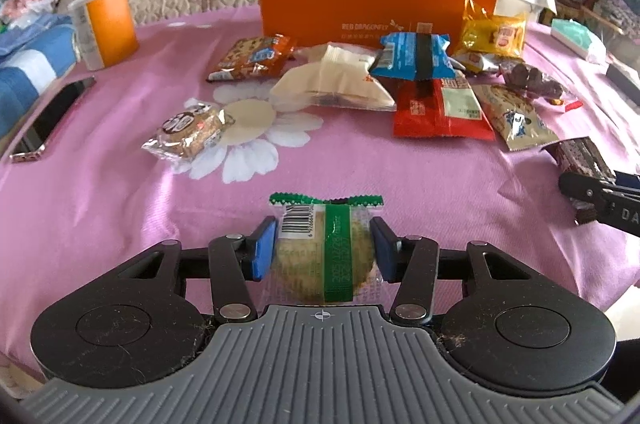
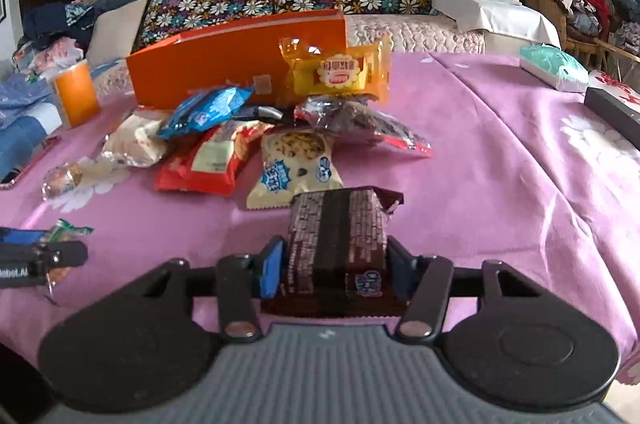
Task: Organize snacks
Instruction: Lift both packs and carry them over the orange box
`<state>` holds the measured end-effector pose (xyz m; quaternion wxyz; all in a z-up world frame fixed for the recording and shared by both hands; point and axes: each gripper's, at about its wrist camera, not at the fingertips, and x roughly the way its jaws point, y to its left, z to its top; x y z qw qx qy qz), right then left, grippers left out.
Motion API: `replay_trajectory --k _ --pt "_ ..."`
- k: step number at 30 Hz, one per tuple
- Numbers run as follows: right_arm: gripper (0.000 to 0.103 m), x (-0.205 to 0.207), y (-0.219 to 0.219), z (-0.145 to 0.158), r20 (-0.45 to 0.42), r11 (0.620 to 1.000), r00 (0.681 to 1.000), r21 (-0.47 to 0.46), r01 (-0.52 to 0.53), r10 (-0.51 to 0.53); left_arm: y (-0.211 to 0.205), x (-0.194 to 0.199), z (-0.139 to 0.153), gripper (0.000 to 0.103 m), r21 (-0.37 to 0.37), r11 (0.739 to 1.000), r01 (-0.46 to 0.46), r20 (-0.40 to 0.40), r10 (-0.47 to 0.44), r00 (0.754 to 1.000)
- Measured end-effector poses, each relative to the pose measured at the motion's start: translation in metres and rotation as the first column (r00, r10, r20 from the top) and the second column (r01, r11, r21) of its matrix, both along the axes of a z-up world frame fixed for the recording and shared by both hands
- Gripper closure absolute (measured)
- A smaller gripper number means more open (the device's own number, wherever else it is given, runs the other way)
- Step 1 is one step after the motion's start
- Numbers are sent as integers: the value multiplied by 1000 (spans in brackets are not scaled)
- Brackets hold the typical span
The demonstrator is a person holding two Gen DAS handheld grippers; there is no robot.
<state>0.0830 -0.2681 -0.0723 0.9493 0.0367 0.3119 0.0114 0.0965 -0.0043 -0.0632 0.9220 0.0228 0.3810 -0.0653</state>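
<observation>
My left gripper (image 1: 323, 251) is shut on a round cracker in a clear wrapper with a green band (image 1: 326, 256), held over the pink tablecloth. My right gripper (image 2: 336, 270) is shut on a dark brown snack bar (image 2: 338, 244); it also shows at the right edge of the left wrist view (image 1: 580, 160). A pile of snack packets lies ahead: blue (image 1: 414, 56), red (image 1: 440, 110), yellow (image 1: 494, 34), white (image 1: 332, 82), beige (image 1: 514, 116). An open orange box (image 1: 360, 4) stands behind the pile.
A round wrapped biscuit (image 1: 188, 134) lies apart on the left. An orange cup (image 1: 106, 26) and a phone (image 1: 52, 116) sit at the left edge. A teal tissue pack (image 2: 554, 68) and a dark box (image 2: 612, 112) sit far right. A sofa lies behind.
</observation>
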Motion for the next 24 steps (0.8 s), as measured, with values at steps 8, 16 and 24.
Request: replay_trajectory --k 8,16,24 --pt "24 -2 3 -2 -6 1000 1000 5 -19 19 11 -6 -6 50 5 1000 -30 10 30 999" --pt "54 -24 -1 18 0 997 999 61 -52 52 42 10 29 76 -145 989 3 36 2 999" --pt "54 75 -1 82 168 981 982 159 -113 85 48 114 87 76 -178 984 14 166 16 986"
